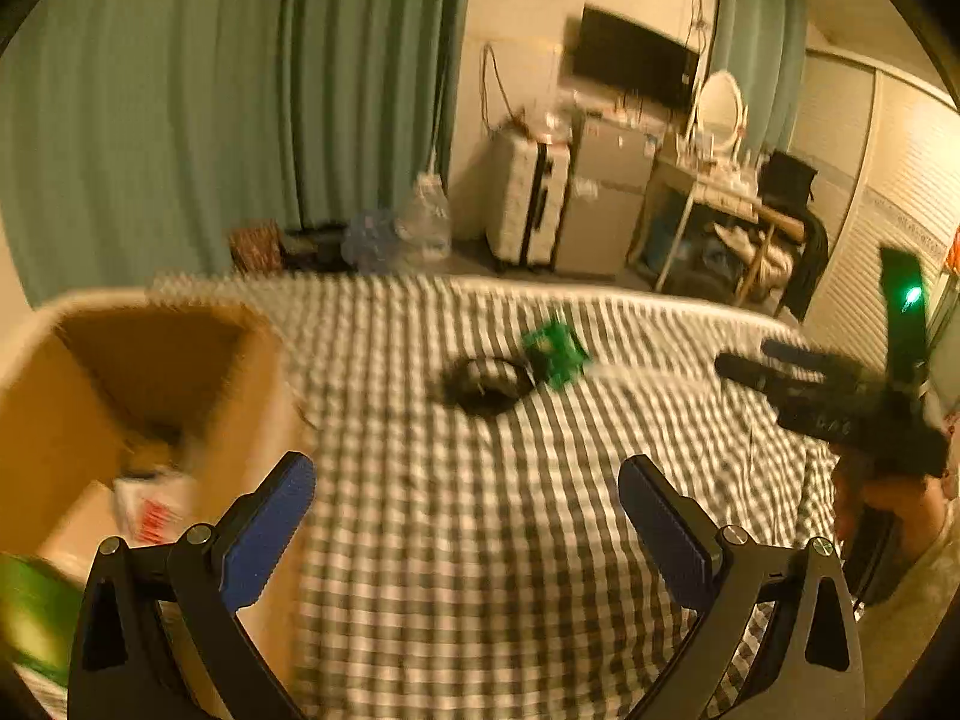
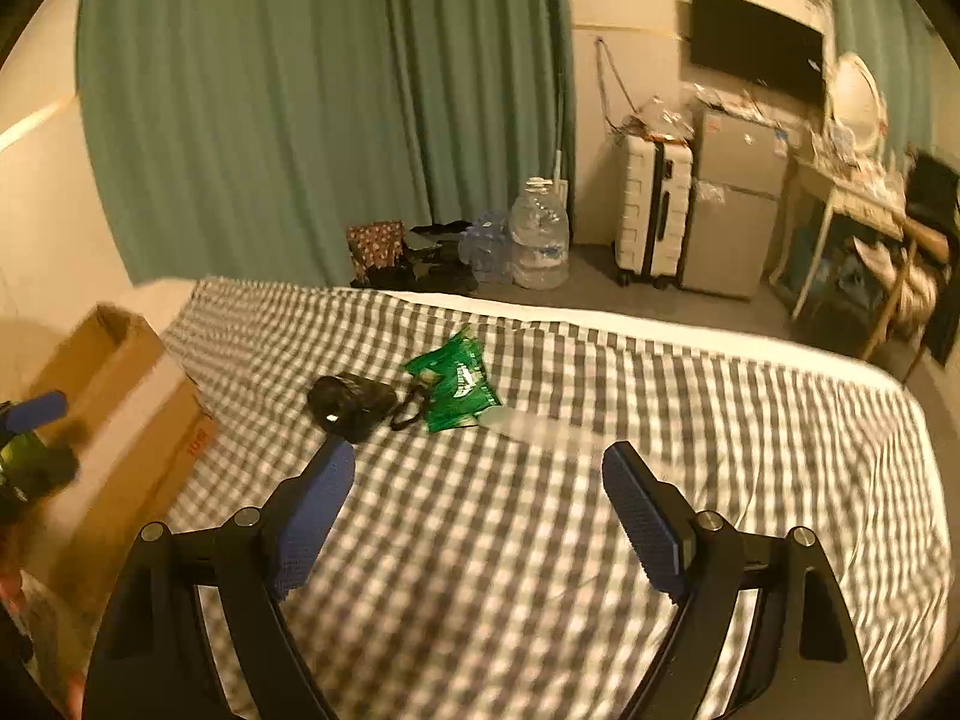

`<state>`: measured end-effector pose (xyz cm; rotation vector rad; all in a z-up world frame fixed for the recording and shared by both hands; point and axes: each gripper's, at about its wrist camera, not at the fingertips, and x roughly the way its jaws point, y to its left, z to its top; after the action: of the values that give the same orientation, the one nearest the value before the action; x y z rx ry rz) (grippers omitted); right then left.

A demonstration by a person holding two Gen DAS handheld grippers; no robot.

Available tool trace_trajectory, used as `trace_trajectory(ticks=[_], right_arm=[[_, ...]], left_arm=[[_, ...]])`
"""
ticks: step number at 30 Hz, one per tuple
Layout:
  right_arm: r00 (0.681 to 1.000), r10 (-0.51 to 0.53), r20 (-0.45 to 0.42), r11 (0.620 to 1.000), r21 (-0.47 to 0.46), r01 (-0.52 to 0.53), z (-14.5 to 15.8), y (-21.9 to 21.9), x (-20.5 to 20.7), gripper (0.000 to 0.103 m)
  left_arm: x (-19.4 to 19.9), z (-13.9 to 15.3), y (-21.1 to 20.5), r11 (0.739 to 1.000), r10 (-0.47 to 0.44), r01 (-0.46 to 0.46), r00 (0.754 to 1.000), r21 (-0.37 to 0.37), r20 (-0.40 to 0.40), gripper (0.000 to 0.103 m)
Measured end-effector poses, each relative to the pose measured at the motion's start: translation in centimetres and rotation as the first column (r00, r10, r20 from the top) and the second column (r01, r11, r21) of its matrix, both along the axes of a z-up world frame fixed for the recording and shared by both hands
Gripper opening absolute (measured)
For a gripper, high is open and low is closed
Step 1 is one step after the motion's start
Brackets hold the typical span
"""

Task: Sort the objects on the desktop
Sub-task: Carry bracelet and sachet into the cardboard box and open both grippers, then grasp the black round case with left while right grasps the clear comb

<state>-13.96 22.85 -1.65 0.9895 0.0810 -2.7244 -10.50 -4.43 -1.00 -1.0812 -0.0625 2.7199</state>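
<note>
Both grippers hang over the checked bed with their blue fingers spread wide and nothing between them. The left gripper [image 1: 465, 516] is beside the open cardboard box [image 1: 90, 408] at the bed's left edge; its left finger [image 1: 270, 534] overlaps the box wall in view, though I cannot tell whether they touch. The right gripper [image 2: 477, 510] is nearer the middle of the bed.

Ahead of the right fingers, well apart from them, lie three things in a cluster near the bed's far edge: a black pouch [image 2: 351, 405] on the left, a green packet [image 2: 459, 381] just beside it, and a clear, blurred tube-like thing [image 2: 528, 426] touching the packet's near corner. The tube's long axis runs from the packet toward the bed's right edge. The packet's white print is too blurred to read.

The box side carries red print [image 2: 198, 443], not legible. Inside the box lies a white item with red marking [image 1: 153, 507].
</note>
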Motion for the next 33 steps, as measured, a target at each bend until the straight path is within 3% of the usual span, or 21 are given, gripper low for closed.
trace_trajectory(ticks=[4,8,12,18,21,23,24,26,29,30,33], right_arm=[[0.999,0.028,0.025,0.996,0.083,-0.03,-2.5,0.7,-1.4,0.085],[0.997,0.035,0.068,0.993,0.114,-0.043,-5.4,1.5,-2.8,0.085],[0.995,0.022,0.096,0.994,0.104,-0.032,-7.3,2.8,-3.9,0.085],[0.996,0.037,0.08,0.993,0.109,-0.046,-8.6,4.3,-5.2,0.085],[0.991,0.108,0.073,0.983,0.14,-0.118,-8.9,4.0,-7.2,0.085],[0.978,0.176,0.113,0.955,0.222,-0.197,-9.4,3.3,-9.7,0.085],[0.973,0.184,0.135,0.946,0.243,-0.213,-9.7,3.0,-10.7,0.085],[0.957,0.191,0.219,0.943,0.23,-0.241,-10.5,3.0,-12.8,0.085],[0.945,0.201,0.259,0.944,0.206,-0.257,-11.1,3.0,-13.3,0.085],[0.945,0.188,0.269,0.95,0.196,-0.244,-11.2,3.0,-13.3,0.081],[0.957,0.118,0.265,0.969,0.18,-0.169,-10.6,3.1,-12.0,0.049]], left_arm=[[-3.2,-3.4,1.5,0.998,0.058,-0.06,0.996,0.028,0.073,0.103],[-6.4,-5.2,3.5,0.993,0.1,-0.103,0.993,0.049,0.064,0.103],[-9.6,-6.8,5.0,0.991,0.087,-0.091,0.995,0.095,0.05,0.103],[-15.4,-9.9,6.3,0.996,0.056,-0.059,0.997,0.072,0.055,0.103],[-18.0,-12.3,5.5,0.997,0.027,-0.036,0.991,0.071,0.132,0.103],[-18.3,-12.6,4.7,0.994,0.01,-0.024,0.992,0.108,0.122,0.103],[-18.2,-12.4,4.3,0.994,0.005,-0.016,0.995,0.111,0.101,0.099],[-18.2,-12.4,4.1,0.993,-0.014,0.002,0.995,0.115,0.097,0.079],[-17.9,-12.2,4.3,0.996,-0.037,0.028,0.993,0.084,0.111,0.079],[-17.7,-12.1,4.5,0.997,-0.041,0.033,0.993,0.074,0.11,0.079],[-16.5,-11.5,5.1,0.999,-0.04,0.037,0.993,0.025,0.111,0.079]])
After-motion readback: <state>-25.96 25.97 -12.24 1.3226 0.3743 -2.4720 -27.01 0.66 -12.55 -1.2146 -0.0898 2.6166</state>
